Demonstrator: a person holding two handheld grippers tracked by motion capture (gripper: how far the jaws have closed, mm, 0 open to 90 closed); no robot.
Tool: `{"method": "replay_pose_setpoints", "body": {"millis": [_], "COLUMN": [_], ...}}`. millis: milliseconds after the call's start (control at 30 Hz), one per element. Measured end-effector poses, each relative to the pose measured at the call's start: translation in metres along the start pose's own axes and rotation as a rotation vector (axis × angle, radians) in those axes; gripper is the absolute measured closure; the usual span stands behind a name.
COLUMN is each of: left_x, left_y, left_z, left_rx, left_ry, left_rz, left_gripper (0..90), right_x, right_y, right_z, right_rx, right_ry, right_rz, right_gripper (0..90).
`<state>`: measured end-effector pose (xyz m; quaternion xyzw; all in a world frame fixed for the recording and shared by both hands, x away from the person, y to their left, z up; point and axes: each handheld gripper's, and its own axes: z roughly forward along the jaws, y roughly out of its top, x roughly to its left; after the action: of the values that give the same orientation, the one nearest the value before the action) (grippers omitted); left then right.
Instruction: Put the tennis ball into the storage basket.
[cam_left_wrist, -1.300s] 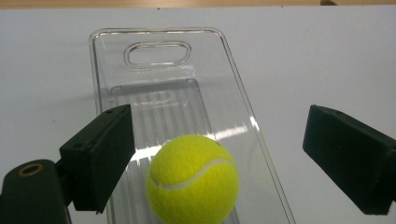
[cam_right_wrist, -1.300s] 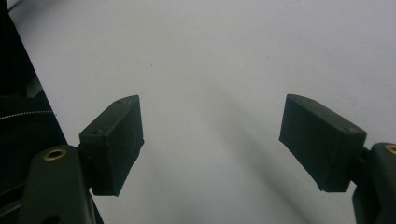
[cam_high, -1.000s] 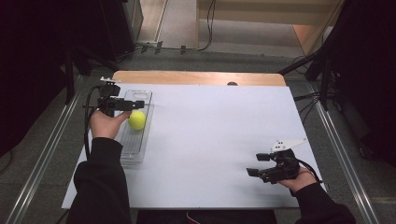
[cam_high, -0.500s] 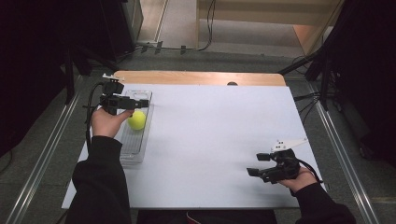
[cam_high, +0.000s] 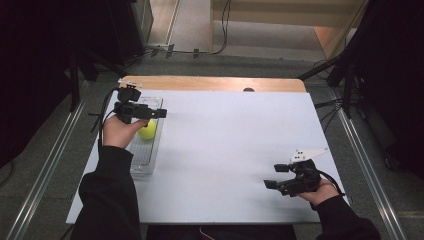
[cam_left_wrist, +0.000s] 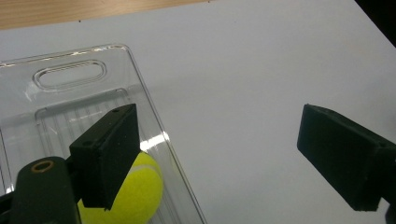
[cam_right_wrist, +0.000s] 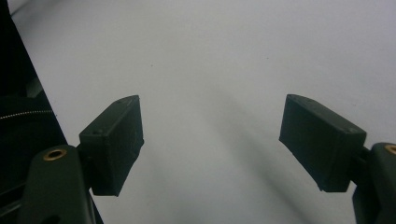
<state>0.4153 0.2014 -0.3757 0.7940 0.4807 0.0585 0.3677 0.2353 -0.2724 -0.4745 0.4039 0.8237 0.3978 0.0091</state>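
1. High view: a yellow tennis ball (cam_high: 147, 130) lies in a clear plastic tray (cam_high: 145, 160) near the left edge of the white worktop (cam_high: 230, 150).
2. Left gripper (cam_high: 150, 113) hovers over the far half of the tray, just above the ball, and holds nothing.
3. Left gripper view: its fingers (cam_left_wrist: 109, 154) have just been closing but stand apart, and the ball (cam_left_wrist: 135, 191) sits below the left one, not between them.
4. Right gripper (cam_high: 272, 176) is near the front right corner of the worktop, well apart from the tray.
5. Right gripper view: its fingers (cam_right_wrist: 114, 149) are wide open, with bare worktop (cam_right_wrist: 210, 70) between them.
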Motion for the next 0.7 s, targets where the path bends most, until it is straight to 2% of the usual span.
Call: {"method": "replay_pose_setpoints", "body": {"millis": [167,433,700], "left_x": [-0.006,-0.016,-0.025], "left_y": [0.001,0.0,-0.001], "left_z": [0.003,0.01,0.015], "left_rx": [-0.002,0.021,0.026], "left_ry": [-0.037,-0.061,-0.105], "left_rz": [0.016,0.047,0.053], "left_gripper": [14.0,14.1,14.2], "right_x": [0.0,0.0,0.0], "right_y": [0.0,0.0,0.0], "right_z": [0.0,0.0,0.0], "right_rx": [-0.001,0.001,-0.001], "right_ry": [0.0,0.0,0.0], "right_rz": [-0.002,0.0,-0.002], "right_gripper": [19.7,19.7,19.7]}}
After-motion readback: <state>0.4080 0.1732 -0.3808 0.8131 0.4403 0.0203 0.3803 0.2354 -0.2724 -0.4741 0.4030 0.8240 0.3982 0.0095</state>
